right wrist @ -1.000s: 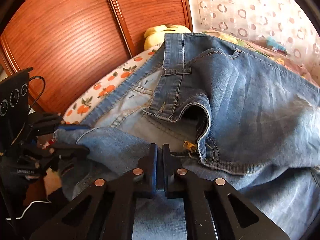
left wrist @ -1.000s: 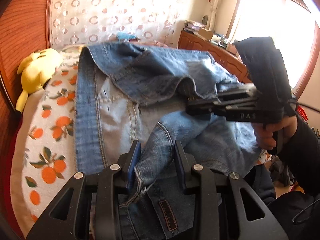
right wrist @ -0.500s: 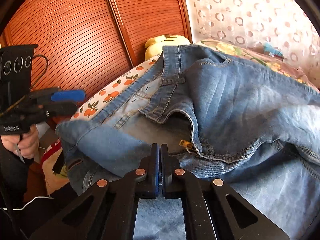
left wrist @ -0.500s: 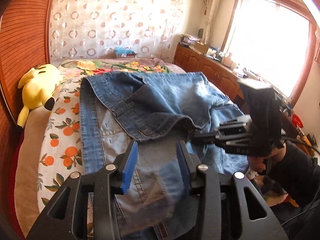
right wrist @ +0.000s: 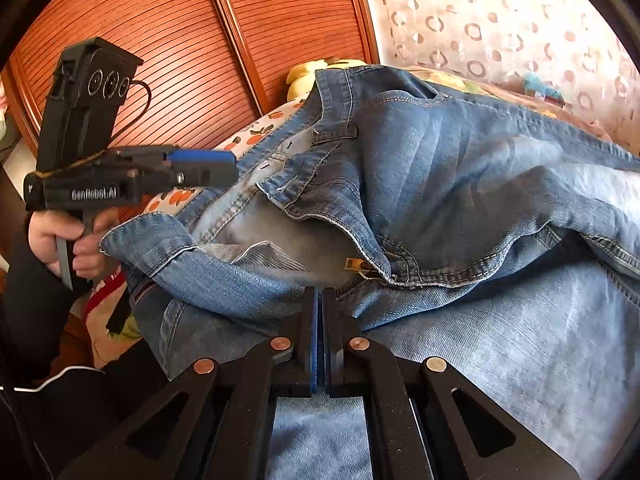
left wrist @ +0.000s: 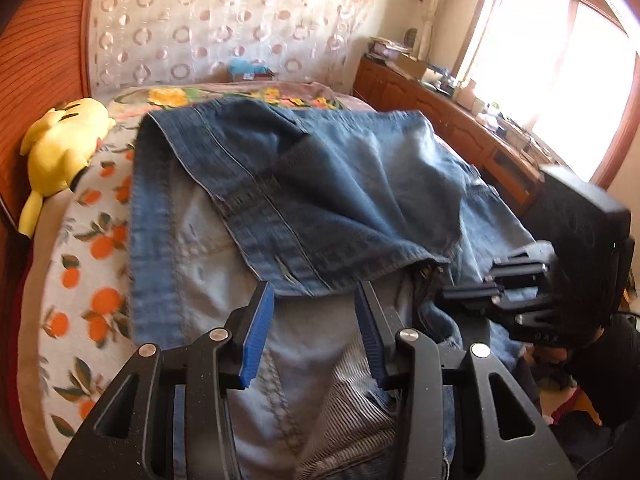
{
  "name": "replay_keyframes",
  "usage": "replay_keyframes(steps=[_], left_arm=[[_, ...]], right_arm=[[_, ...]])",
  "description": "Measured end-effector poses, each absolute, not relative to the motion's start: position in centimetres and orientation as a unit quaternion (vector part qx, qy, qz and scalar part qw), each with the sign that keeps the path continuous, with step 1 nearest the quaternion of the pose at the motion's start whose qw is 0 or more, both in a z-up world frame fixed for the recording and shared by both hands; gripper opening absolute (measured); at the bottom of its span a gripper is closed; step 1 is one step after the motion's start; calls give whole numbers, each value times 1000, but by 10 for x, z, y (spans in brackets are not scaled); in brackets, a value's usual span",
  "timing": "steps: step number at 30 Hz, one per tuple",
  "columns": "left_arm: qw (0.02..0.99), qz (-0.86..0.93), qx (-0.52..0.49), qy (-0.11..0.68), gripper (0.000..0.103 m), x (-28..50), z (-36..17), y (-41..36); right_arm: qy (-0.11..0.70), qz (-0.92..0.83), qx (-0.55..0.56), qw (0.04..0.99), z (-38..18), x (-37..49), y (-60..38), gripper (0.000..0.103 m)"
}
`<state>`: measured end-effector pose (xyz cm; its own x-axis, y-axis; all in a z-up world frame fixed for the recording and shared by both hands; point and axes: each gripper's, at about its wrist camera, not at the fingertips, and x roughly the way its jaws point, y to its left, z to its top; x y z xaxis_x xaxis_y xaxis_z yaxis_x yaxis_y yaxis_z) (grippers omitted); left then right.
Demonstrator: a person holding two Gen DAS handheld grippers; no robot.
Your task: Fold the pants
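Blue jeans (left wrist: 360, 200) lie spread over the bed, waistband towards the far end and the fly open with its brass zipper (right wrist: 354, 266) showing. A folded-over leg end (right wrist: 180, 256) rests on the near part of the jeans. My left gripper (left wrist: 314, 288) hovers open above the pale inner side of the jeans, with nothing pressed between its blue pads. In the right wrist view the left gripper (right wrist: 230, 166) is held by a hand (right wrist: 60, 236) above the jeans' left edge. My right gripper (right wrist: 320, 296) is shut, pinching denim just below the fly; it also shows as the right gripper (left wrist: 448, 300).
A yellow plush toy (left wrist: 60, 148) lies at the head of the bed on the orange-print sheet (left wrist: 80, 280). A slatted wooden wardrobe (right wrist: 200, 60) stands along the left side. A low wooden cabinet (left wrist: 460, 120) runs under the bright window on the right.
The left gripper let go of the leg end, opened wider and lifted off it. The leg end now lies on the jeans. The right gripper stayed shut in place.
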<state>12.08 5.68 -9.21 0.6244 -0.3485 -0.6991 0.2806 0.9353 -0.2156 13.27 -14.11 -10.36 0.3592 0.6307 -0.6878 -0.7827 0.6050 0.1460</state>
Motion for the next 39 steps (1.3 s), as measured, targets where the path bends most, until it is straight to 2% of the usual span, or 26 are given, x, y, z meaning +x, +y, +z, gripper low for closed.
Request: replay_keyframes(steps=[27, 33, 39], left_arm=[[879, -202, -49, 429, 43, 82, -120, 27], [892, -188, -46, 408, 15, 78, -115, 36], [909, -176, -66, 373, 10, 74, -95, 54]], right_arm=[[341, 397, -114, 844, -91, 120, -160, 4], [334, 389, -113, 851, -89, 121, -166, 4], [335, 377, -116, 856, -98, 122, -176, 4]])
